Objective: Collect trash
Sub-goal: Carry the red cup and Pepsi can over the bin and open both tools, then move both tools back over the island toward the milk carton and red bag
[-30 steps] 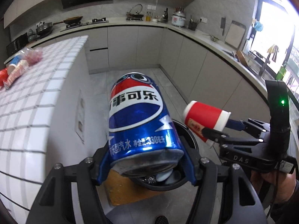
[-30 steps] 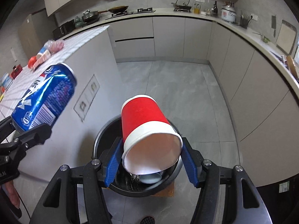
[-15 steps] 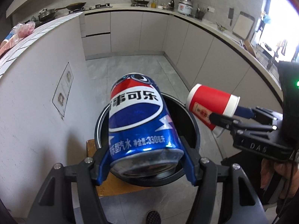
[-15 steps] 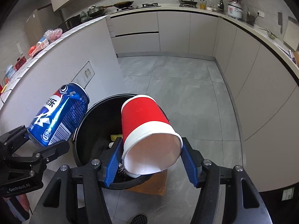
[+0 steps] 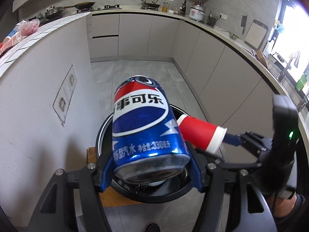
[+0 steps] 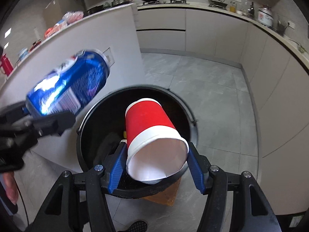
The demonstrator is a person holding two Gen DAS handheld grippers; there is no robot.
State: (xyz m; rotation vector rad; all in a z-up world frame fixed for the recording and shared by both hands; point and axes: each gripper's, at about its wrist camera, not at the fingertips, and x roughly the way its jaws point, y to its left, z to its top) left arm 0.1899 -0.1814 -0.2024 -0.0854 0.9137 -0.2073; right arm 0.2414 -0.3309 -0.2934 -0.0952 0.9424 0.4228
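My left gripper (image 5: 151,171) is shut on a blue Pepsi can (image 5: 144,127), held tilted over the round black trash bin (image 5: 102,133) on the floor. The same can (image 6: 71,85) shows blurred at the left of the right wrist view, above the bin's left rim. My right gripper (image 6: 156,166) is shut on a red paper cup (image 6: 152,133) with a white rim, its open mouth facing the camera, right above the bin (image 6: 183,104). That cup (image 5: 200,133) also appears beside the can in the left wrist view. Some rubbish lies in the bin's dark bottom.
The bin stands on a brown board (image 6: 164,197) next to a white kitchen island (image 5: 38,89) whose tiled top holds packets (image 5: 25,29). Grey cabinets and a counter (image 6: 270,54) run along the back and right. A person's hand (image 6: 9,187) holds the left gripper.
Both grippers have come down toward the bin, which now looks larger beneath them. The cup has moved over the bin's opening and closer to the can. Both grips are unchanged.
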